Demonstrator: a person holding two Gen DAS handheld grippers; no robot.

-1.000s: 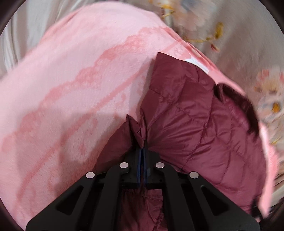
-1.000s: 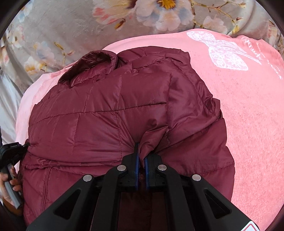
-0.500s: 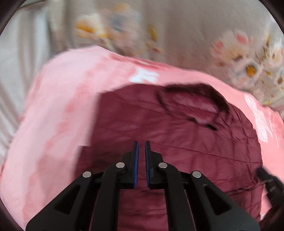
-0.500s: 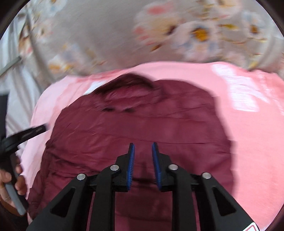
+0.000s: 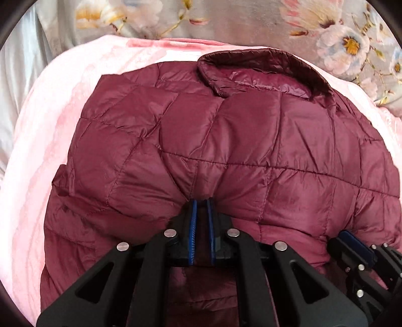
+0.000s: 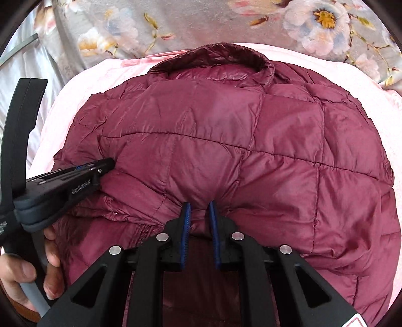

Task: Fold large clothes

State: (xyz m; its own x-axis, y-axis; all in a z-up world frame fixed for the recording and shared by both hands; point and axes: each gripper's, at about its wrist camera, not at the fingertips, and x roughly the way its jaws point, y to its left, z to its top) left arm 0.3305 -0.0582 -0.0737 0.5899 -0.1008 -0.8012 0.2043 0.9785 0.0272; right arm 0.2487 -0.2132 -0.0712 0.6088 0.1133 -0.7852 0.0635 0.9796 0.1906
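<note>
A maroon quilted puffer jacket lies back up on a pink blanket, collar at the far end. It also fills the right wrist view. My left gripper pinches a bunch of the jacket's near folded edge between its narrowly spaced blue pads. My right gripper has its jaws a little apart with a bulge of jacket fabric between the fingertips. The left gripper also shows in the right wrist view, and the right gripper shows in the left wrist view, its tips hidden by fabric.
The pink blanket lies over a grey floral bedsheet that runs along the far side. A white sheet lies at the left. A hand holds the left gripper's handle.
Both grippers let go of the jacket, drew back with their jaws apart, then came down on the near edge of the folded jacket. The jacket now lies flat, folded.
</note>
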